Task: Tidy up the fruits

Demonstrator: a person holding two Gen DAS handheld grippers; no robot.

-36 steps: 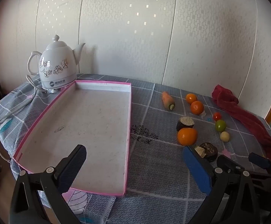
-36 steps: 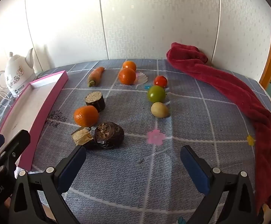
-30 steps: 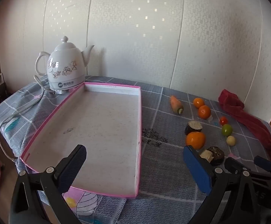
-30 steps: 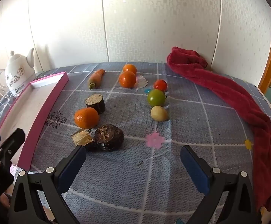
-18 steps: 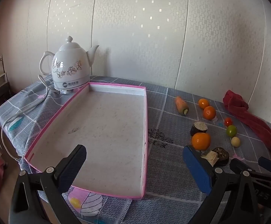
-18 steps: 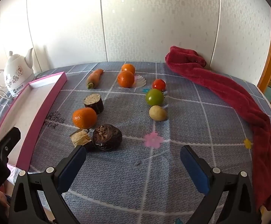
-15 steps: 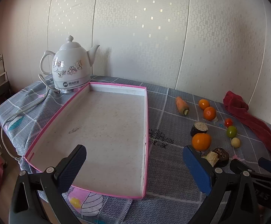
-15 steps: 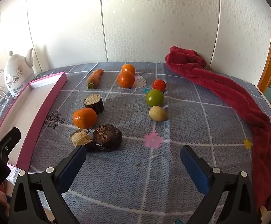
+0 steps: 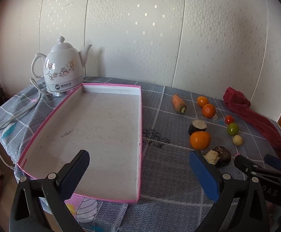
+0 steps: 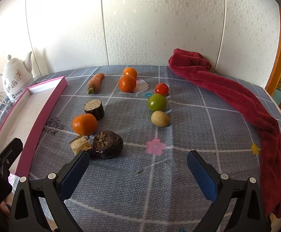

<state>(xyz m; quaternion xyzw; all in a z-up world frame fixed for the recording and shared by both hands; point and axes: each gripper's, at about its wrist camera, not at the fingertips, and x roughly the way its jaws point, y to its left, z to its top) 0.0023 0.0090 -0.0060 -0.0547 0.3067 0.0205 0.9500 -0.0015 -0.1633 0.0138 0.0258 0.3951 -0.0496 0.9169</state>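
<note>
Fruit lies loose on the patterned cloth, none yet in the pink-rimmed tray [image 9: 139,127] at your nine o'clock. Both tools are spread wide and hold nothing: your left gripper [image 9: 140,172] hovers over the tray's near end, your right gripper [image 10: 138,168] over bare cloth. Nearest, at eleven o'clock in the right view, sits a mandarin [image 10: 84,124]; it looks firm, light and round, likely to roll, so take it across its widest middle with gentle pressure. At twelve o'clock, the green tomato [image 10: 157,102] and red tomato [image 10: 161,89] are glossy and probably slippery and bruisable. The wrinkled dark fruit [image 10: 108,146], touching a pale cut chunk [image 10: 80,145], looks rough and should grip easily.
</note>
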